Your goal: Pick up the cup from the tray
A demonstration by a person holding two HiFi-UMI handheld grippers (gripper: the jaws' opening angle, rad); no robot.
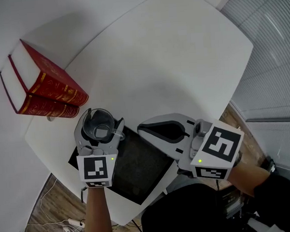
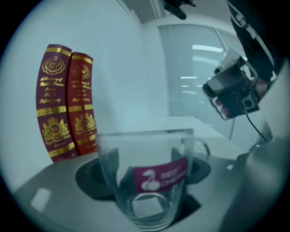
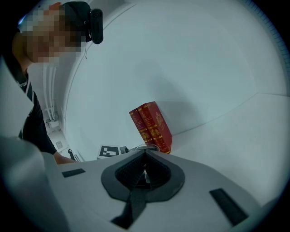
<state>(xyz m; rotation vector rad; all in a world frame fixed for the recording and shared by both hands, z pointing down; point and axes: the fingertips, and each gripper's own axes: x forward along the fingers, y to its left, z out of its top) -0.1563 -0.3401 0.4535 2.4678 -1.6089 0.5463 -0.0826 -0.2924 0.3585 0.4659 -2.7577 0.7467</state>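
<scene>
A clear glass cup [image 1: 99, 122] with a handle and a magenta label [image 2: 161, 177] sits between the jaws of my left gripper [image 1: 101, 130]. The dark pads [image 2: 89, 177] press on its two sides, so the gripper is shut on it. It hangs over the far left corner of the black tray [image 1: 139, 174]. I cannot tell whether its base touches anything. My right gripper [image 1: 140, 129] hovers over the tray's right part. Its jaws are shut with the tips meeting [image 3: 145, 153], and nothing is between them.
Two red books with gold print [image 1: 44, 90] stand side by side at the far left of the white table [image 1: 181, 61], beyond the cup [image 2: 68, 108]. The tray lies at the table's near edge. Wood floor and cables show below it.
</scene>
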